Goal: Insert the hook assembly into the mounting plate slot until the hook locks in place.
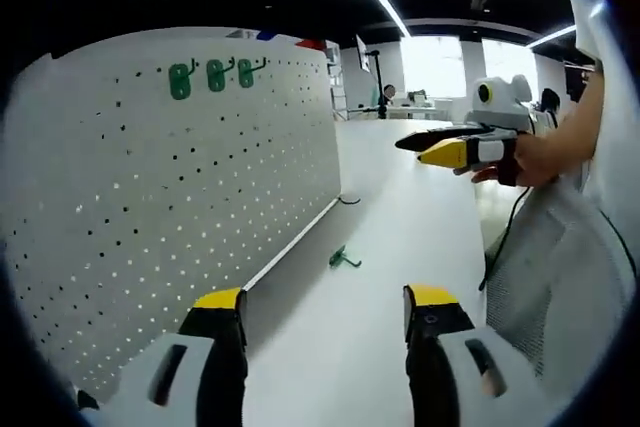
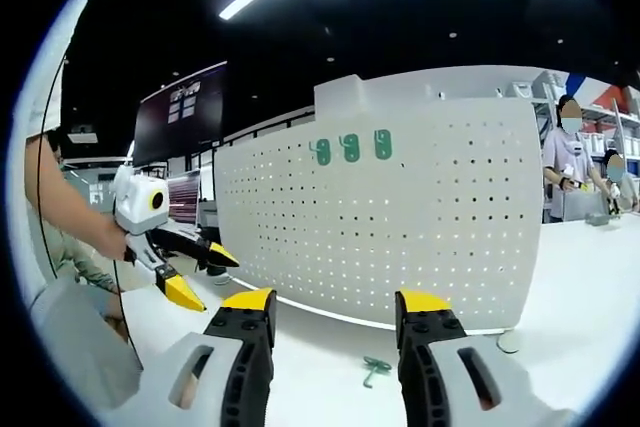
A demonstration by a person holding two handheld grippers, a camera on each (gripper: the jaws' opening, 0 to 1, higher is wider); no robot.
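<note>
A white pegboard point(image 1: 170, 197) point(image 2: 400, 217) stands upright on the white table, with three green hooks point(image 1: 212, 75) point(image 2: 350, 147) hung near its top. A loose green hook point(image 1: 343, 258) point(image 2: 375, 370) lies on the table in front of the board's base. My left gripper point(image 1: 325, 312) is open with nothing between its jaws, low above the table short of the loose hook; it is seen again at the left of the right gripper view point(image 2: 195, 272). My right gripper point(image 2: 333, 312) is open and empty, above the hook; in the left gripper view it hovers point(image 1: 440, 145) at the right, held by a hand.
The white table point(image 1: 400, 237) stretches away from the board, with a thin black cable point(image 1: 348, 200) by the board's far corner. A person's white sleeve point(image 1: 560, 277) is close on the right. People stand at a far bench point(image 2: 585, 187).
</note>
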